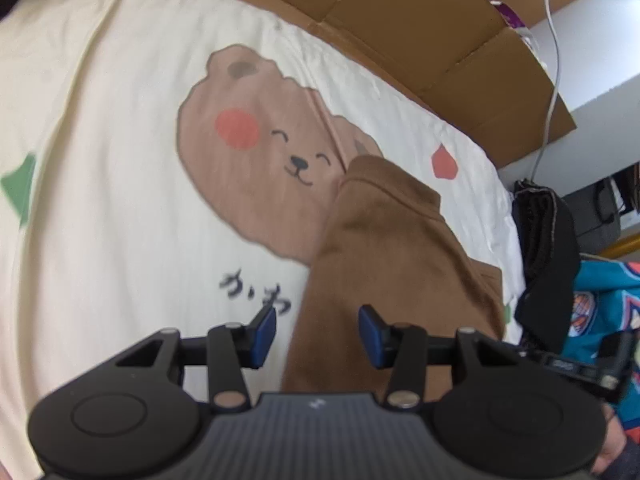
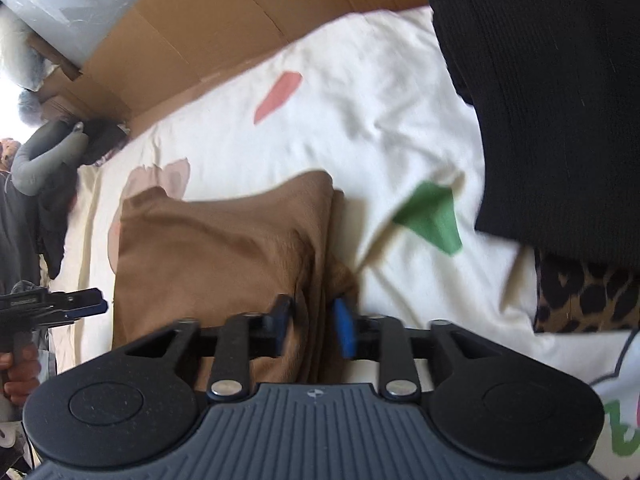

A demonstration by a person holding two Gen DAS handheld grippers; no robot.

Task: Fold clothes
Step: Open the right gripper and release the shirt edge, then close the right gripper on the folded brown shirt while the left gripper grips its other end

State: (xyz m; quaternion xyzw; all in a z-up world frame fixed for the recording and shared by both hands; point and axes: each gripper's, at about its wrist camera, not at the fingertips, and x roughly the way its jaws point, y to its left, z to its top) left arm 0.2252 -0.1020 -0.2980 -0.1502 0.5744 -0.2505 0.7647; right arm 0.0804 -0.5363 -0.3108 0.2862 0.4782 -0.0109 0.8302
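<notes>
R tool (image 2: 314, 330) pinching brown garment (image 2: 224, 248) edge, L tool (image 1: 317, 334) spread above it

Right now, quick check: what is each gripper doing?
Left gripper: open, holding nothing, above the brown garment.
Right gripper: jaws around the garment's folded edge; whether the pads press on it cannot be told.

Japanese "かわ" on bedsheet (image 1: 100, 240)
</notes>
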